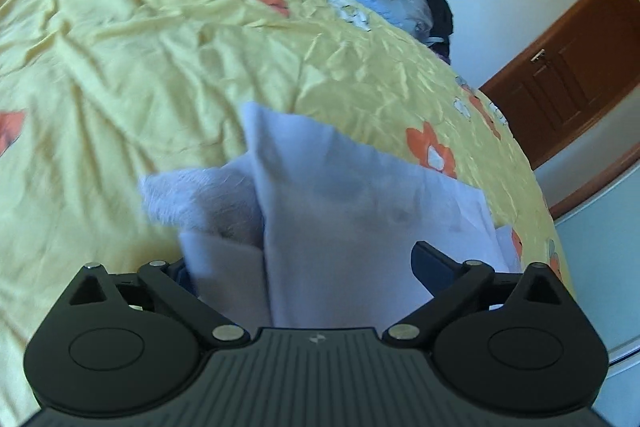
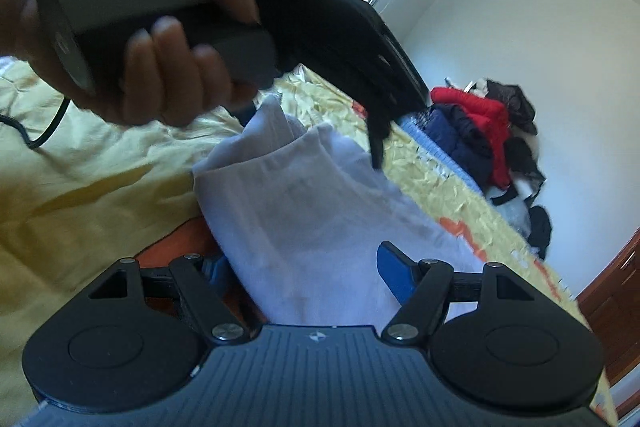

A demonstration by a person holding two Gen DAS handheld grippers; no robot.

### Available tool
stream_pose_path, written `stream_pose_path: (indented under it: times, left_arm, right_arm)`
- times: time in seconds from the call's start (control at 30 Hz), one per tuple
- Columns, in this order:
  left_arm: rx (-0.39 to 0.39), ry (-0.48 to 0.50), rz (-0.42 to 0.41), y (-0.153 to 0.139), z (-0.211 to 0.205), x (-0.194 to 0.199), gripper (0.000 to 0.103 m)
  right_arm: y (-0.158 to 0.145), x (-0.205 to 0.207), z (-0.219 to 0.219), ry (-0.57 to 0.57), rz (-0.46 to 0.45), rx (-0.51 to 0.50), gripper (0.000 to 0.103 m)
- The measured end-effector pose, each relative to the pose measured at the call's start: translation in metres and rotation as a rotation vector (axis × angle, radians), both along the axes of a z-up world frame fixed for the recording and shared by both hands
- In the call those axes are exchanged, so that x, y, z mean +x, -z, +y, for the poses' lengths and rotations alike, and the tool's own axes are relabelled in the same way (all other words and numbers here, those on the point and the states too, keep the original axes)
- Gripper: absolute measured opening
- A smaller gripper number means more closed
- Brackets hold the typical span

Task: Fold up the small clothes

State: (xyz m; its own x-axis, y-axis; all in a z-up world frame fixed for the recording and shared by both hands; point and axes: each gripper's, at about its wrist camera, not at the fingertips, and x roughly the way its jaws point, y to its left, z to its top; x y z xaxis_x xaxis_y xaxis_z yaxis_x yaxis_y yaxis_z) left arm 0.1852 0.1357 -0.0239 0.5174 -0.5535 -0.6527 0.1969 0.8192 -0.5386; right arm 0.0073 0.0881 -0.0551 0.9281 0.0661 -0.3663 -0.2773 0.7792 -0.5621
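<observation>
Left wrist view: white socks (image 1: 340, 211) lie lengthwise between the spread fingers of the left gripper (image 1: 296, 263), over the bed (image 1: 120, 67). Right gripper (image 2: 304, 267), likewise released, straddles their opposite end; neither grips.
</observation>
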Motion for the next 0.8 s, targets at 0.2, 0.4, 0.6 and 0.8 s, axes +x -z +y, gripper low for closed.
stream_pose_path:
  times: [0.2, 0.4, 0.6, 0.8]
  left_arm:
    - [-0.066, -0.006, -0.051, 0.006, 0.003, 0.018, 0.085]
    - [-0.003, -0.021, -0.013, 0.008, 0.004, 0.03, 0.021]
    - [0.09, -0.055, -0.033, -0.002, -0.005, 0.02, 0.011]
    - [0.209, -0.073, -0.127, -0.036, -0.03, 0.0, 0.011]
  right_arm:
    - [0.004, 0.01, 0.012, -0.015, -0.036, -0.056, 0.065]
    - [0.009, 0.015, 0.023, -0.066, -0.025, -0.107, 0.034]
    - [0.004, 0.014, 0.02, -0.101, 0.011, -0.064, 0.012]
    - [-0.02, 0.002, -0.013, -0.106, 0.016, 0.152, 0.01]
